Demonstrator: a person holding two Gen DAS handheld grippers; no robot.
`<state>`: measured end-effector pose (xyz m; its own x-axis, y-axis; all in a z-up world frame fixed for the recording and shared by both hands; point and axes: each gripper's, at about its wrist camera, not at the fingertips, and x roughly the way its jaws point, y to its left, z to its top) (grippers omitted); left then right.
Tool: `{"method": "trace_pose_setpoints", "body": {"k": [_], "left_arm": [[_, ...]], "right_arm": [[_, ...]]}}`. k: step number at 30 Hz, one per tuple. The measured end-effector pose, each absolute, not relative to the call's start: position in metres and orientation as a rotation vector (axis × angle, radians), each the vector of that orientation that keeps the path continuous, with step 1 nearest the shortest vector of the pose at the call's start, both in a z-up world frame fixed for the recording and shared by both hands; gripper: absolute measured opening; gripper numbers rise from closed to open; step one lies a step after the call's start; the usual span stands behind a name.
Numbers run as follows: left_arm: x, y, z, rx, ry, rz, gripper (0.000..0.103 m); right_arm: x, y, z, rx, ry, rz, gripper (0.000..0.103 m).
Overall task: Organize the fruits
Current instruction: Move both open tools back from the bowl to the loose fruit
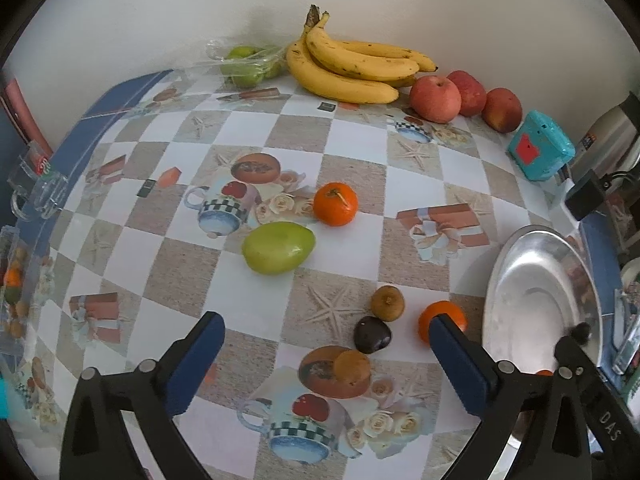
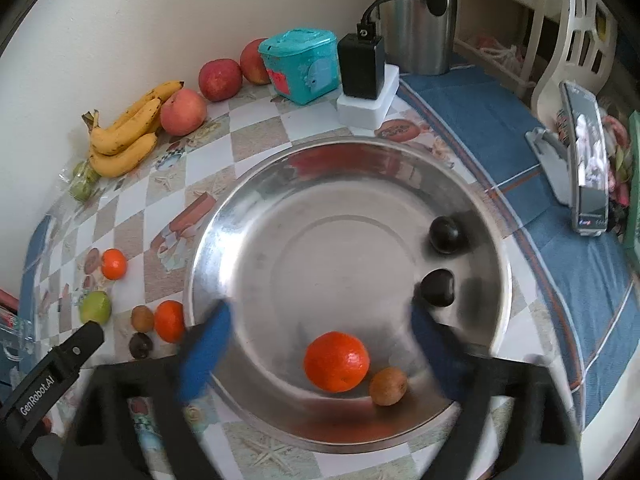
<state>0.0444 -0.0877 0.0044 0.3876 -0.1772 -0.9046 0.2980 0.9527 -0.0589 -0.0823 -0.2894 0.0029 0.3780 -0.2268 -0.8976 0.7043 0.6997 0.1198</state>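
My left gripper (image 1: 324, 322) hangs open over the checked tablecloth with nothing between its fingers. Just ahead of it lie a brown kiwi (image 1: 387, 303), a dark plum (image 1: 372, 334), a second brown fruit (image 1: 352, 366) and an orange (image 1: 442, 318) partly hidden behind the right finger. Farther off are a green fruit (image 1: 278, 248) and another orange (image 1: 335, 204). My right gripper (image 2: 320, 314) is open above the steel plate (image 2: 208, 240), its fingers blurred. In the plate lie an orange (image 2: 336, 362), a brown fruit (image 2: 388, 386) and two dark plums (image 2: 445, 234).
Bananas (image 1: 348, 68), red apples (image 1: 436, 98) and bagged green fruits (image 1: 248, 64) line the wall. A teal box (image 2: 300, 66), a black adapter on a white block (image 2: 362, 68) and a steel flask (image 2: 416, 16) stand behind the plate. A glass mug (image 1: 36, 188) sits at the table's left edge.
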Motion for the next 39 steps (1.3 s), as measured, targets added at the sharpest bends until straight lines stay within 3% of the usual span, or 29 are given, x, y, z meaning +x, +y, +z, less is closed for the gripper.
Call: {"method": "trace_pose_setpoints", "body": {"k": [15, 39], "left_arm": [[0.046, -0.086, 0.004, 0.12, 1.147, -0.304, 0.103], [0.087, 0.005, 0.004, -0.105, 1.182, -0.127, 0.103]], "right_arm": [[-0.078, -0.285, 0.004, 0.498, 1.025, -0.628, 0.101], [-0.023, -0.199, 0.014, 0.404, 1.039, -0.375, 0.101]]}}
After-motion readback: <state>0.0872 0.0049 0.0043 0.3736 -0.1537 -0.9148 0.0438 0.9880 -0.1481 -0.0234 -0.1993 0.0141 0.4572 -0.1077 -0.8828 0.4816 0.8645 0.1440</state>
